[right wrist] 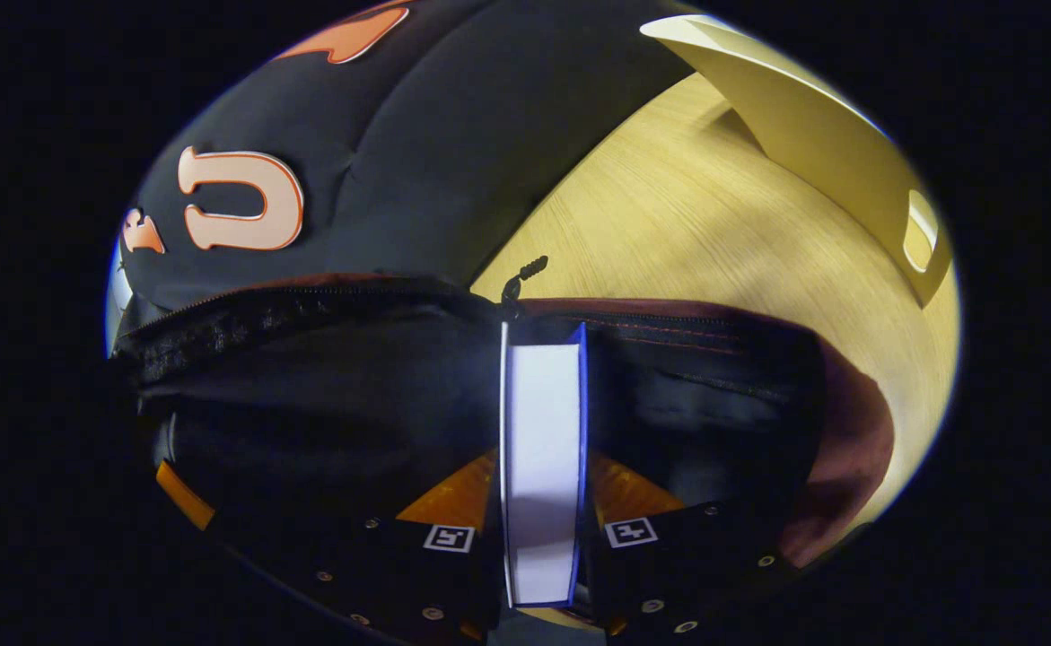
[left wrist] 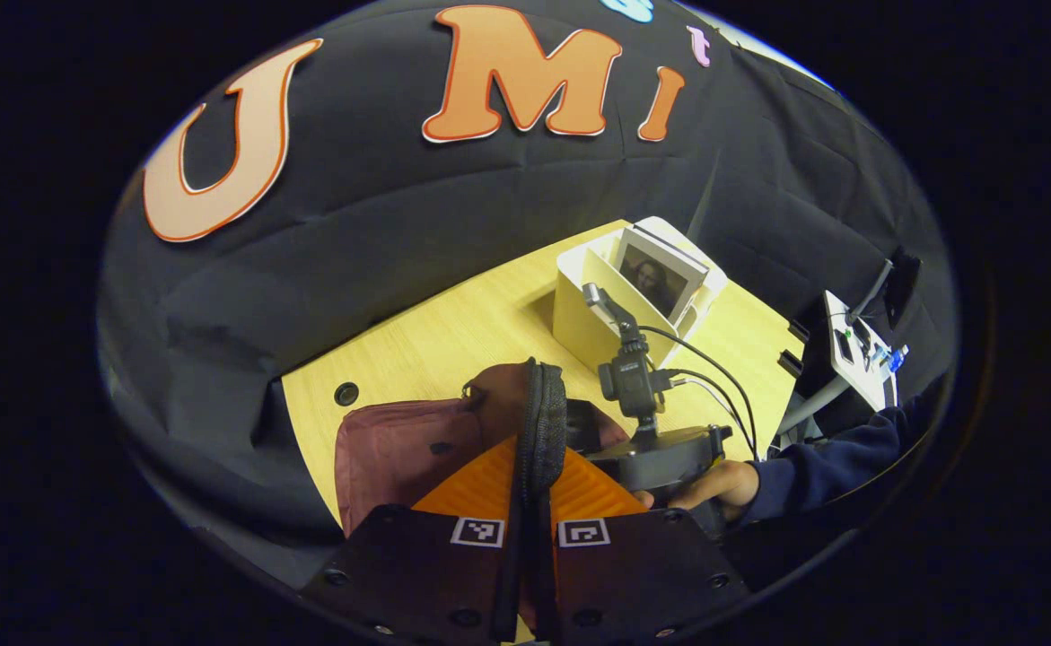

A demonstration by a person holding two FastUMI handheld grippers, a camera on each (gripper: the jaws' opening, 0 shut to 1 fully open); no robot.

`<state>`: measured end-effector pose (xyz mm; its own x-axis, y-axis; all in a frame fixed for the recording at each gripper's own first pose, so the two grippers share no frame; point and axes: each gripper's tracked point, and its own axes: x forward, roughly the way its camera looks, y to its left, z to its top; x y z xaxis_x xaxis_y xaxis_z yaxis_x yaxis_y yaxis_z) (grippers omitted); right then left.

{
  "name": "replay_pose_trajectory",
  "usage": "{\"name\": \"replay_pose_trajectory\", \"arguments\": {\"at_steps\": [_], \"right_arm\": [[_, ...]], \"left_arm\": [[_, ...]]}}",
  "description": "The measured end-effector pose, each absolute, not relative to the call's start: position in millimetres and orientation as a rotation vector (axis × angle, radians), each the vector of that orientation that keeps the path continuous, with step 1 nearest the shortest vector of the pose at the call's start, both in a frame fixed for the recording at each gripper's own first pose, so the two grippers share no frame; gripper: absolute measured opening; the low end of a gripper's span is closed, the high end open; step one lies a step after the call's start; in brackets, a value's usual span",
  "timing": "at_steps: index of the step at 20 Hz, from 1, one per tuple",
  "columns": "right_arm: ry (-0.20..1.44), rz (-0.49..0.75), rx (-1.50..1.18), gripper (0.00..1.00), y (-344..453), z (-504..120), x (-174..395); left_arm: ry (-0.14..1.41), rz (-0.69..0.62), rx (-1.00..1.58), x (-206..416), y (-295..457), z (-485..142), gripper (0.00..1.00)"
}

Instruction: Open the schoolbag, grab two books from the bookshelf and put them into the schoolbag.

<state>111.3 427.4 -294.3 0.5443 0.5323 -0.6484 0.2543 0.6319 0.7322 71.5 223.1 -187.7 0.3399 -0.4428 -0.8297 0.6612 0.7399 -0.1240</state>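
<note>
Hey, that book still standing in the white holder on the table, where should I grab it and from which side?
Probably by its top edge, coming down from above. The book stands nearly upright, leaning back in the white holder, whose walls cover its lower part and sides, so only the upper part is free. Set the fingers of the hand-held gripper on its front and back faces, then lift straight up.

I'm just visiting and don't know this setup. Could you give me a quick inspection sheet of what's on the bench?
Surface: light wooden table.
Job's things: maroon fabric schoolbag, zip open; white-paged book entering its mouth; cream plastic bookshelf with a book left inside.
Clutter: nothing seen.
Grippers: left gripper, jaws shut on the black bag strap; right gripper, jaws shut on the book.
Cables: black leads on the right gripper.
Surroundings: black cloth wall; a hand.
</note>
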Motion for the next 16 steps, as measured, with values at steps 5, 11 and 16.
{"name": "replay_pose_trajectory", "arguments": {"at_steps": [5,11,16], "right_arm": [[1.096,0.125,0.701,0.99,372,-305,81],[1.102,0.046,0.474,0.97,302,-298,59],[1.106,0.046,0.328,0.97,253,-265,42]], "left_arm": [[1.02,-0.734,0.213,63,219,-207,0.08],[1.023,-0.749,0.2,65,206,-216,0.08],[1.035,-0.749,0.222,62,203,-221,0.08]]}}
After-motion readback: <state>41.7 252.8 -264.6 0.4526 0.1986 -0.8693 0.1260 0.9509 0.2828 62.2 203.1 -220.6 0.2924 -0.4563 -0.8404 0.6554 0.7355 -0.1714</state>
